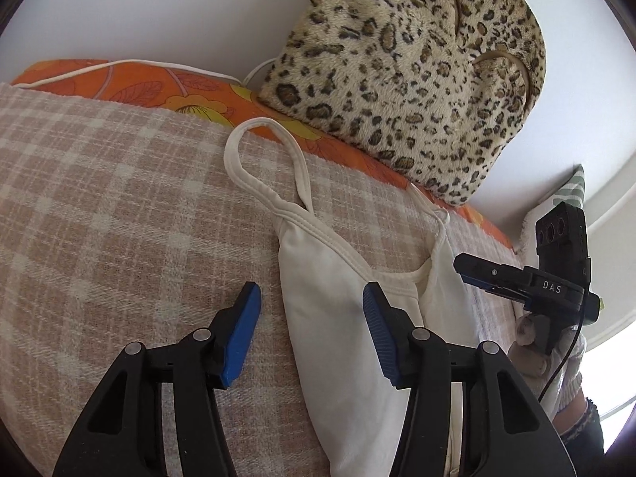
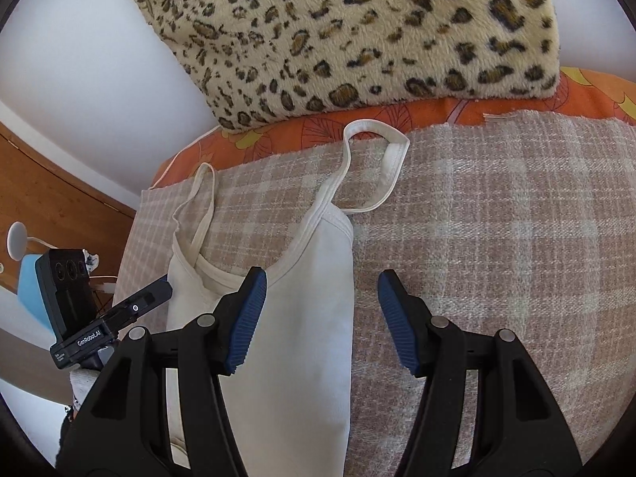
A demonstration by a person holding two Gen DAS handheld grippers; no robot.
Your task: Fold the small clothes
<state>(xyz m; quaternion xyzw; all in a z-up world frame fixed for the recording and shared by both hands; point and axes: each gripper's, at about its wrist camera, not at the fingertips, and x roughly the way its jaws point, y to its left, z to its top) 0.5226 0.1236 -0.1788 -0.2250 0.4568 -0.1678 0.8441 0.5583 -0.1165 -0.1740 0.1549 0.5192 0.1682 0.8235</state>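
Observation:
A white strappy top (image 1: 326,357) lies flat on a beige checked blanket (image 1: 99,198), its two thin straps (image 1: 238,151) reaching toward the far edge. My left gripper (image 1: 310,294) hovers open over the top's left edge, blue pads either side of it and not pressing. In the right wrist view the top (image 2: 302,338) shows again, and my right gripper (image 2: 322,278) stands open over its right edge, one pad above the cloth and one above the blanket (image 2: 497,238). Each gripper appears in the other's view: the right gripper (image 1: 473,268) side-on, the left gripper (image 2: 159,292) at the left.
A leopard-print cushion (image 1: 405,59) leans on the white wall behind the top, resting on an orange floral sheet (image 1: 131,87). A striped pillow (image 1: 572,190) sits at the far right. Wooden furniture (image 2: 59,198) and a white lamp (image 2: 16,242) stand beyond the bed's left side.

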